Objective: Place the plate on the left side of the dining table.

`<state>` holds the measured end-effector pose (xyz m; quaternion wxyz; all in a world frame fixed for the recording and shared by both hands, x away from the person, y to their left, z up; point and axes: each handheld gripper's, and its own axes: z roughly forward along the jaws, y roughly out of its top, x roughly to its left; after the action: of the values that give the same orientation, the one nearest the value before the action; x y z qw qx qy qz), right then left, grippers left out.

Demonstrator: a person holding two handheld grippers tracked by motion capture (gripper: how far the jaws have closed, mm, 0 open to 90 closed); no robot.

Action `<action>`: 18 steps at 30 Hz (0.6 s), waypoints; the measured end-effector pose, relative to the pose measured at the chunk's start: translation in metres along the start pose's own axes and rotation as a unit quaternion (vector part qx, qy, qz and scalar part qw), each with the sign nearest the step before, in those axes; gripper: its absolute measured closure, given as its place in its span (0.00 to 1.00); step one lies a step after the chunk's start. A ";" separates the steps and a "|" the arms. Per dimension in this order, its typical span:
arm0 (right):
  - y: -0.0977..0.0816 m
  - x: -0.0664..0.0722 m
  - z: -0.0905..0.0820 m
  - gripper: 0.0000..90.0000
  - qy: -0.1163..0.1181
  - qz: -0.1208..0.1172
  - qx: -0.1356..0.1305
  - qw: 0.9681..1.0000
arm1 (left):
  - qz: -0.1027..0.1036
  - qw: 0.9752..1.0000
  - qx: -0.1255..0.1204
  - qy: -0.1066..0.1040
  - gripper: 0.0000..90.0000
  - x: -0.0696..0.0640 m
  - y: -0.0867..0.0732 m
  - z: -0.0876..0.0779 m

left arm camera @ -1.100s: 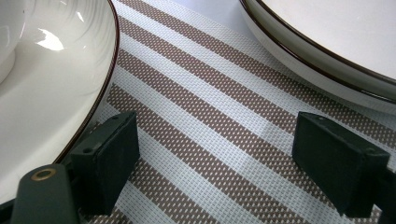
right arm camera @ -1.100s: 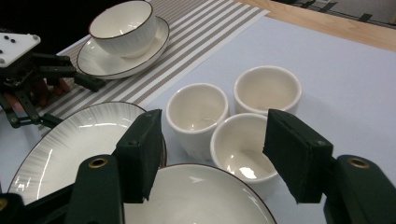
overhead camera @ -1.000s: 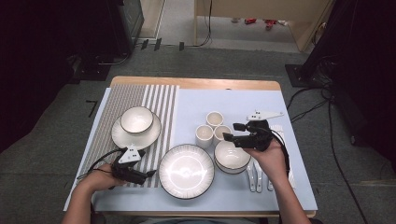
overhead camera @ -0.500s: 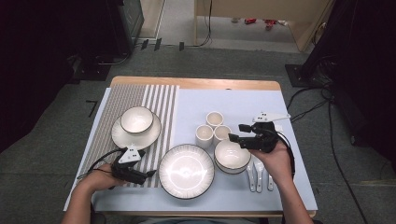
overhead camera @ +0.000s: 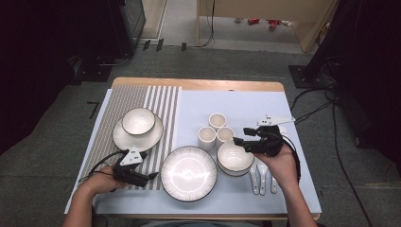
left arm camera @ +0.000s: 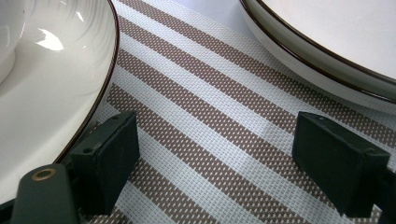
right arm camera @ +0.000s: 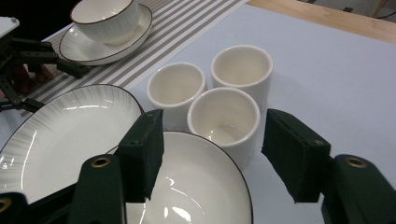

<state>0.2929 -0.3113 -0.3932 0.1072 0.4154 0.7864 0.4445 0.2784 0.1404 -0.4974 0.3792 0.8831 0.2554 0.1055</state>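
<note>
The right gripper (overhead camera: 242, 136) hangs with its two black jaws parted and nothing between the pads, lined up on the nearest of three white cups (right arm camera: 224, 122), which stands just beyond the rim of a dark-edged bowl (overhead camera: 235, 158) on the pale blue mat (overhead camera: 250, 106). The gap looks a little wider than the cup, a sign, by this reading, that the cup is about to be grasped rather than the bowl beneath the gripper. The other two cups (right arm camera: 242, 70) stand touching it in a tight cluster, which leaves little room for a pad to slip in. The left gripper (overhead camera: 153, 176) lies low on the striped placemat (left arm camera: 201, 121), jaws wide and empty, parked between the saucer (left arm camera: 56, 84) that carries a second bowl (overhead camera: 138, 121) and the large ribbed plate (overhead camera: 188, 172), apparently waiting its turn. White spoons (overhead camera: 261, 176) lie side by side under the right hand (overhead camera: 279, 161), near the table's front edge.
</note>
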 end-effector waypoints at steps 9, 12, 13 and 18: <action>-0.004 -0.003 -0.005 0.44 -0.007 0.004 -0.001 1.000 | -0.002 1.000 0.000 -0.002 0.17 0.000 0.000 0.000; -0.005 -0.004 -0.006 0.44 -0.009 0.006 -0.003 1.000 | -0.003 1.000 -0.001 -0.002 0.17 0.000 0.000 0.000; -0.005 -0.004 -0.007 0.44 -0.010 0.006 -0.003 1.000 | -0.003 1.000 -0.001 -0.002 0.17 0.000 0.000 0.000; -0.007 -0.008 -0.009 0.44 -0.012 0.014 -0.003 1.000 | -0.003 1.000 -0.002 -0.001 0.17 0.000 0.000 0.000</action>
<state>0.2888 -0.3245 -0.3946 0.1119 0.4314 0.7776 0.4436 0.2784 0.1405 -0.4976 0.3812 0.8819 0.2572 0.1039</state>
